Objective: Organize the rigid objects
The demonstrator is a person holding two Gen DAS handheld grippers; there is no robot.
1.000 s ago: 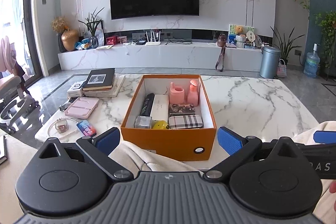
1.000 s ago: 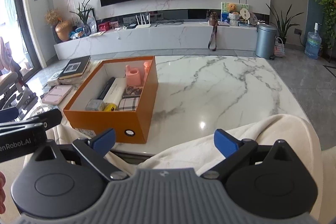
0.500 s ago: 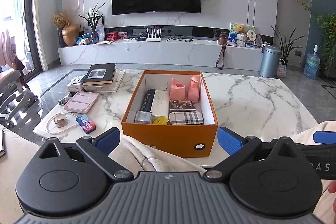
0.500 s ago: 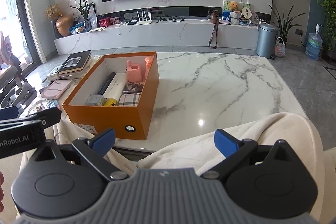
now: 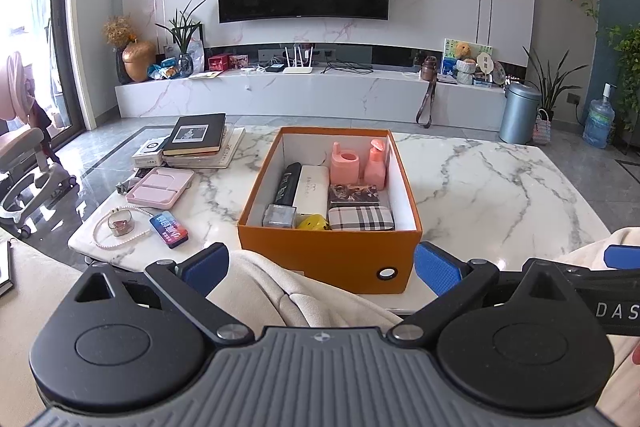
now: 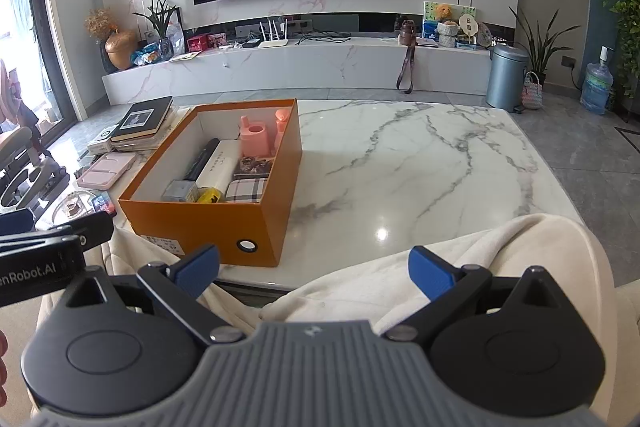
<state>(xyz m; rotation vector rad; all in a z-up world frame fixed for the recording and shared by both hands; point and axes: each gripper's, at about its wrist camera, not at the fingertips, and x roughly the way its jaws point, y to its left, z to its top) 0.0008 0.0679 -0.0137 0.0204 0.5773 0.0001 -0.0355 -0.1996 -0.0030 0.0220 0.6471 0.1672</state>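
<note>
Left wrist view is showing the left gripper (image 5: 322, 263) hanging low in front of the marble table (image 5: 480, 187), with its blue fingers spread wide and nothing between them. An orange box (image 5: 328, 255) is standing on the near part of the table, just beyond the fingertips, and it is holding the rigid objects: a pink cup (image 5: 347, 163) and a pink bottle (image 5: 375, 165) at the far wall, a black case (image 5: 289, 185) and a white case (image 5: 311, 189) lying side by side on the left, a plaid case (image 5: 361, 219) at the near right, and a small yellow thing (image 5: 313, 223) beside it (too hidden to tell what it is). Left of the box, a pink tray (image 5: 160, 187), a stack of books (image 5: 198, 141), a bead bracelet (image 5: 120, 227) and a small blue card pack (image 5: 169, 229) are lying on the table. Right wrist view is showing the right gripper (image 6: 314, 269) also gaping wide and empty, over a cream cloth (image 6: 460, 267) at the table's near edge, with the box sitting to its left.
</note>
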